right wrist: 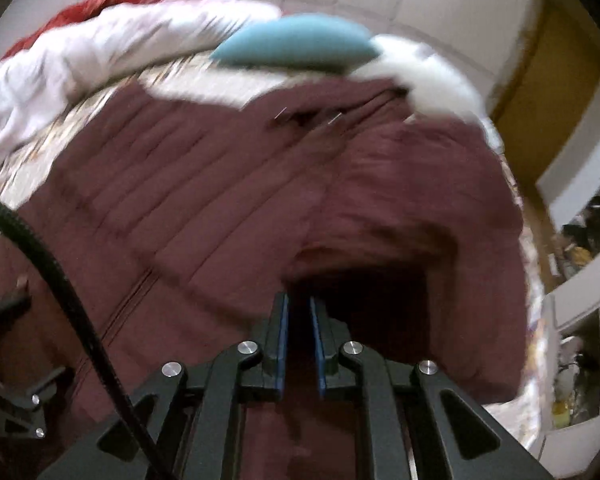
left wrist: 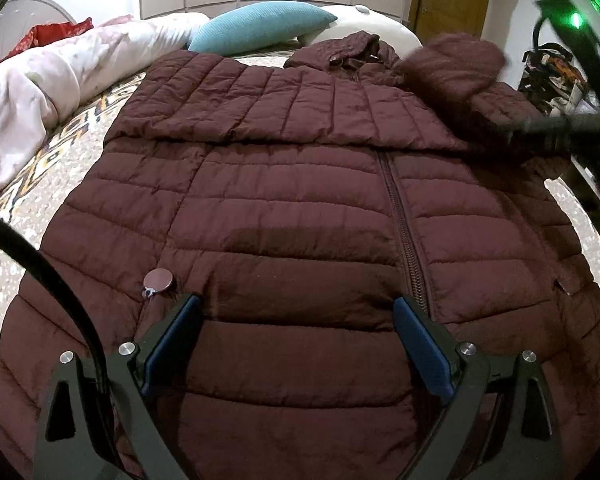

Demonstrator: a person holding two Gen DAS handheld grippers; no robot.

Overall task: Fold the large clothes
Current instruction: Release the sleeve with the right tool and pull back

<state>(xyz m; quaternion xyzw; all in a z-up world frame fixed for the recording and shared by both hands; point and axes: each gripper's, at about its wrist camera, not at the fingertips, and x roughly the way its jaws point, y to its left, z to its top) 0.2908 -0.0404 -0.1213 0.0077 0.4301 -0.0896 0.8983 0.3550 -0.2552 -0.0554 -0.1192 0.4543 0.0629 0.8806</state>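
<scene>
Your puffer jacket (left wrist: 300,208) lies flat, zipped, on the bed (left wrist: 24,208). It's prob light, squishy and slick, so grab a sleeve cuff or hem edge, not the fat middle. Left gripper (left wrist: 296,308) is spread wide over the hem. Right gripper (right wrist: 299,304) is nearly pressed together, w/ a raised sleeve right ahead; can't tell if it's pinching fabric.

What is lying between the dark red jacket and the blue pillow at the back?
In the left wrist view, only a narrow strip of patterned bedspread separates the jacket from the blue pillow; nothing else sits there.
</scene>
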